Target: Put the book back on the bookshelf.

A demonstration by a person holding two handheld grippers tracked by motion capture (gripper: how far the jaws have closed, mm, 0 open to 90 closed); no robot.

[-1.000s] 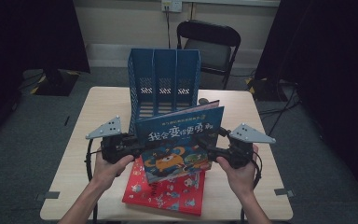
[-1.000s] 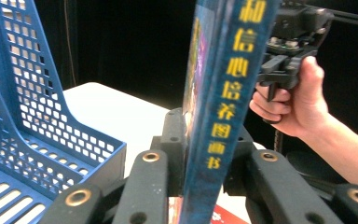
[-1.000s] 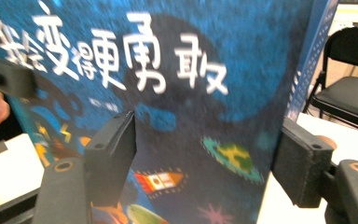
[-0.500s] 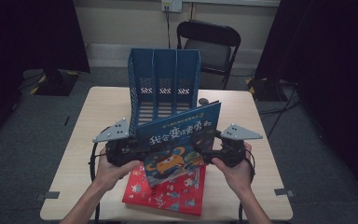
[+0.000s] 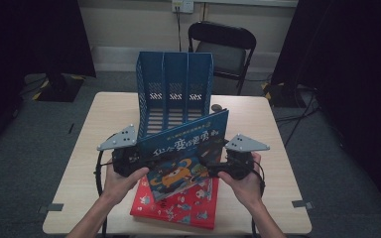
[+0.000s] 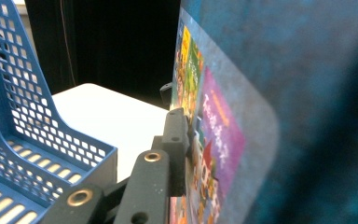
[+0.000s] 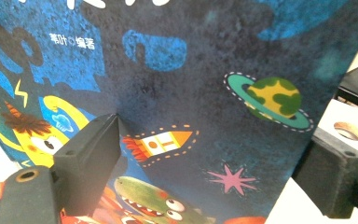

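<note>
Pale matte table (image 5: 104,148); glossy flat blue book (image 5: 188,148); perforated plastic rack (image 5: 174,87)

A black folding chair (image 5: 222,47) stands beyond the table (image 5: 89,144); a dark curtain (image 5: 30,34) hangs at left.

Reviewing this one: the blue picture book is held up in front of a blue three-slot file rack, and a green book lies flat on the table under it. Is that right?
Not quite. The book lying flat on the table is red, not green, as the high view shows. The rest holds: the blue picture book is held up in front of the blue three-slot file rack.
</note>
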